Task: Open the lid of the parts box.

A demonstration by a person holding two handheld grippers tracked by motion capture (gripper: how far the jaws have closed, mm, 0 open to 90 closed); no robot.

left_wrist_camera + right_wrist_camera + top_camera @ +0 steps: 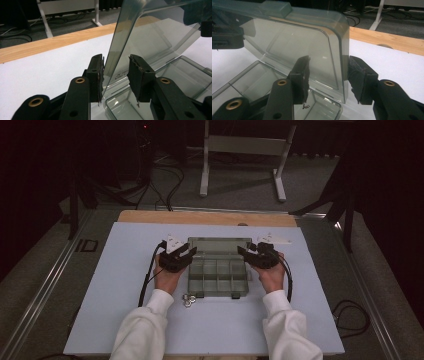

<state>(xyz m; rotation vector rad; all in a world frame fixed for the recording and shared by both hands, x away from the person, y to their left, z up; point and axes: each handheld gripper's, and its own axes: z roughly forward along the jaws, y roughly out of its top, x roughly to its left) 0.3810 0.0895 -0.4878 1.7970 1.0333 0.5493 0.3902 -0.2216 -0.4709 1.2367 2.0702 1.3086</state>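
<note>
My left gripper (186, 254) sits at the left end of the clear compartment box (218, 275), which rests at the middle of the counter (125, 270), nearer its far edge. In the left gripper view the raised lid (150, 37) stands tilted between my fingers (96, 75). The left pad lies against or just beside the lid's edge; the right pad stands apart from the panel. I judge this a narrow, loose bracket, not a clamp.

Three small round metal pieces (188, 300) lie on the counter just off the box's near-left corner.

My right gripper (251, 252) is at the right end of the box. In the right gripper view its fingers (362, 77) straddle the lid's side rim (345, 50); the outer pad touches or nearly touches the rim, the inner pad hangs just inside the panel. I cannot tell whether it presses.

Risks, as I judge them:
- With neither side firmly held, the lid could drop shut or fall open backward.
- Uneven force from the two ends would twist the thin panel and strain its hinge.
- A hard pinch on the smooth rim could make it slip out.
- Pushing the light box could slide it toward the far edge.
</note>
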